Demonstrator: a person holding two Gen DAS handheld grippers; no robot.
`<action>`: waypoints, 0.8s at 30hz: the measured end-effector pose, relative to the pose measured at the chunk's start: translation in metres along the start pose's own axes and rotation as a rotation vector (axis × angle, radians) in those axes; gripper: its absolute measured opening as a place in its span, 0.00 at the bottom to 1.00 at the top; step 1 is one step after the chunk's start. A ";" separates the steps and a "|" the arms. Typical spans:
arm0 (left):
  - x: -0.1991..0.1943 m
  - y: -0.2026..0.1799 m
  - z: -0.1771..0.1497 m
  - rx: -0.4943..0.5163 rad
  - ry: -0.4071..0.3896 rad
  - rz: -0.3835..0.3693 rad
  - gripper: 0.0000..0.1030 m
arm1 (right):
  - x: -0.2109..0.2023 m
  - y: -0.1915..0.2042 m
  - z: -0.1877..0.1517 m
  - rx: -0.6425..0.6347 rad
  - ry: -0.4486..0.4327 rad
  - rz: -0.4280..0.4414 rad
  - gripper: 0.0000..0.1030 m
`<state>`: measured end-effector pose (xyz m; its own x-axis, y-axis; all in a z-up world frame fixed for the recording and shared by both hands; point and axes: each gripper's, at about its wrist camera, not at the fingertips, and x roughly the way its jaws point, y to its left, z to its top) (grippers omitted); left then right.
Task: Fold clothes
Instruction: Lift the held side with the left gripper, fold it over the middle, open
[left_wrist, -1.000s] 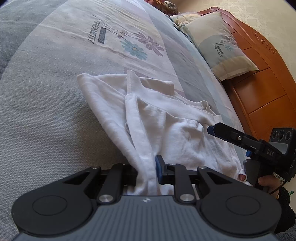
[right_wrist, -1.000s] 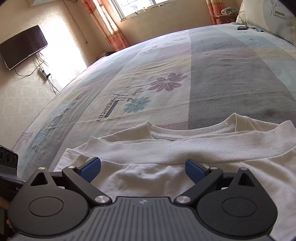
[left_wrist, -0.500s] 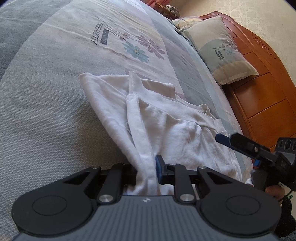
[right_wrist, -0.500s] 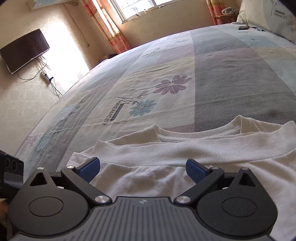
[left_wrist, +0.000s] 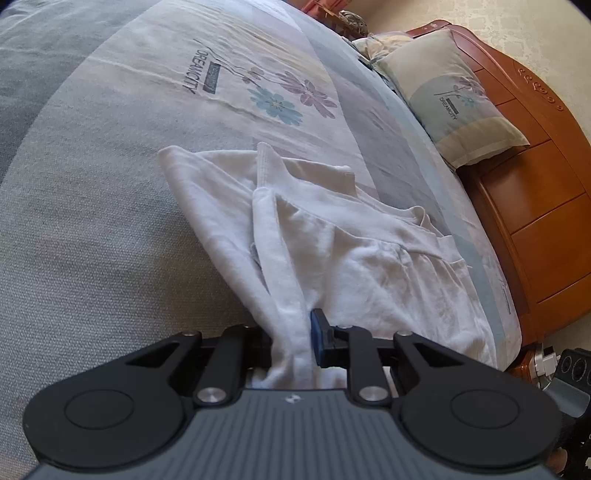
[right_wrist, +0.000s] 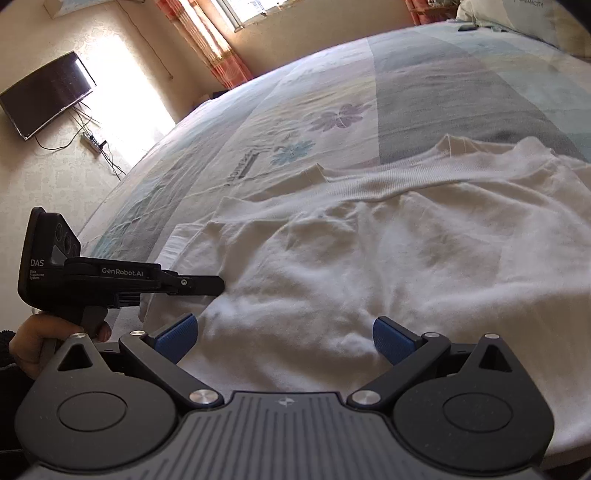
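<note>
1. A white shirt (left_wrist: 369, 266) lies partly folded on a bed (left_wrist: 92, 229) whose sheet has grey, pale and blue bands, printed flowers and the word DREAMCITY.
2. The left gripper (left_wrist: 291, 343) is closed on a bunched edge of the shirt; the cloth rises between its fingers, and one blue pad (left_wrist: 318, 338) presses against it.
3. From that pinch the cloth runs away from the camera as a long folded ridge, with a sleeve or side panel lying flat beside it on the grey band.
4. In the right wrist view the same gripper (right_wrist: 218, 286) shows from the side, its closed tip touching the shirt's (right_wrist: 369, 258) near left edge; a hand (right_wrist: 44, 339) holds its grip.
5. The right gripper (right_wrist: 284, 336) is open, its blue pads (right_wrist: 175, 334) spread wide, with nothing between them. It sits low over the near part of the shirt; whether it touches the cloth I cannot tell.
6. The ribbed collar (right_wrist: 424, 177) lies on the far side of the shirt in this view, with the body wrinkled in front of it.
7. In the left wrist view a pillow (left_wrist: 450, 96) leans against a wooden headboard (left_wrist: 535, 192) at the right end of the bed, well apart from the shirt.
8. The black body of the right gripper (left_wrist: 572, 373) shows only at the lower right edge of that view.
9. A dark TV (right_wrist: 44, 92) hangs on the wall, with curtains (right_wrist: 210, 40) by a bright window.
</note>
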<state>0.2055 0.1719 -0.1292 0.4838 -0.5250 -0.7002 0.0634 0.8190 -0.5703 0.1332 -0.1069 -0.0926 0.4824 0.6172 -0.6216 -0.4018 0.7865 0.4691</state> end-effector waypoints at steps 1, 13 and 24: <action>0.000 -0.001 0.000 -0.002 0.001 0.003 0.20 | -0.001 -0.001 -0.001 0.008 0.004 -0.001 1.00; 0.004 -0.025 0.007 0.039 0.045 0.123 0.21 | -0.034 -0.015 -0.004 0.019 -0.007 -0.003 1.00; 0.002 -0.070 0.015 0.113 0.093 0.264 0.17 | -0.094 -0.032 0.000 -0.096 -0.130 -0.008 1.00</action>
<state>0.2149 0.1166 -0.0844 0.4150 -0.3051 -0.8571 0.0455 0.9479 -0.3154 0.1009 -0.1898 -0.0496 0.5796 0.6138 -0.5360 -0.4672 0.7892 0.3986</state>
